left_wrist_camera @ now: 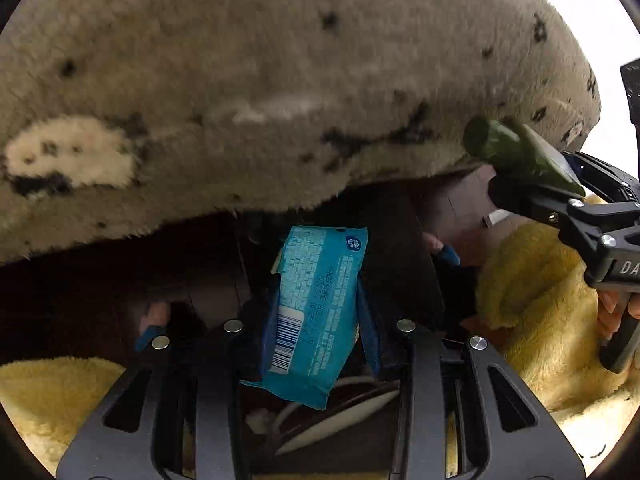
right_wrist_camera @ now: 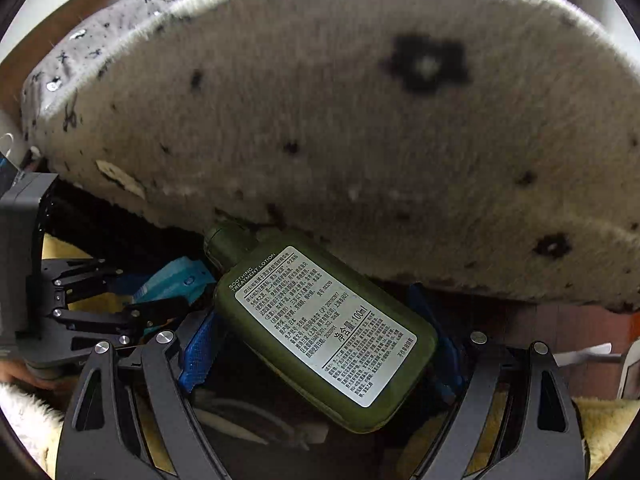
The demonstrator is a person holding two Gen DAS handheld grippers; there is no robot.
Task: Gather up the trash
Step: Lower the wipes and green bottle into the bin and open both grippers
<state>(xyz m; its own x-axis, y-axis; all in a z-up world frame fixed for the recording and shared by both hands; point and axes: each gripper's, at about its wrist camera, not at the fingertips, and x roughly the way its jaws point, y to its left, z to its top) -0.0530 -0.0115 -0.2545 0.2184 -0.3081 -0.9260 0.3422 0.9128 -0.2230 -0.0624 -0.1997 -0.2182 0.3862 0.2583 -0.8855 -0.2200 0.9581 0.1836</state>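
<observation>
The left gripper has its fingers clamped on a flat blue plastic wrapper printed with a barcode. The right gripper holds a dark green lotion bottle between widely spread fingers. Beyond both lies a shaggy grey rug with black specks.

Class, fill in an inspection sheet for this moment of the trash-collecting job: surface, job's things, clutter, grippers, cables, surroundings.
Surface: shaggy beige rug with dark spots; dark floor below its edge.
Job's things: blue wrapper with a barcode; green lotion bottle with a white label.
Clutter: yellow fluffy fabric at both lower sides; white strips, unclear what, below the wrapper.
Grippers: left gripper shut on the blue wrapper; right gripper wide, shut on the green lotion bottle, blue pads against its sides.
Cables: nothing seen.
Surroundings: a person's fingers on the right gripper's handle; the rest is blurred.
</observation>
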